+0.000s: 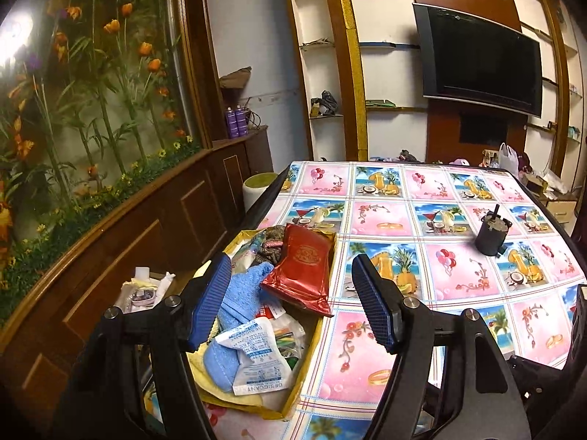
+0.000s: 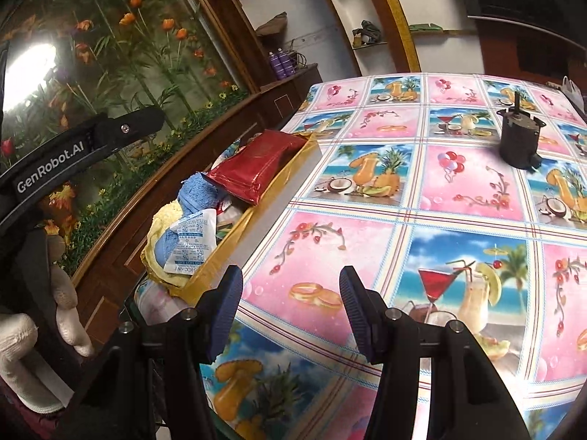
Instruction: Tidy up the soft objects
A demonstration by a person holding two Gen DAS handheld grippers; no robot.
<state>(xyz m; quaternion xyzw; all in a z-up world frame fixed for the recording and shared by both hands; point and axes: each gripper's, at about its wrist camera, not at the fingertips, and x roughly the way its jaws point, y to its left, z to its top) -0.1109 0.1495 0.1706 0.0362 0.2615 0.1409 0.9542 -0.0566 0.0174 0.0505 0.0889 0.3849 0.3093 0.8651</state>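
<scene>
Both the left gripper (image 1: 293,300) and right gripper (image 2: 291,315) hover empty, jaws apart, beside a yellow cardboard box (image 1: 312,352) holding a blue towel (image 1: 234,304), red foil pouch (image 1: 304,271) and what appears to be a white desiccant sachet (image 1: 256,359).

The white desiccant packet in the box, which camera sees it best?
The left wrist view. There the desiccant packet lies close below the camera, with its blue print readable. In the right wrist view the packet is smaller, off to the left, and partly hidden behind the box's gold wall.
</scene>
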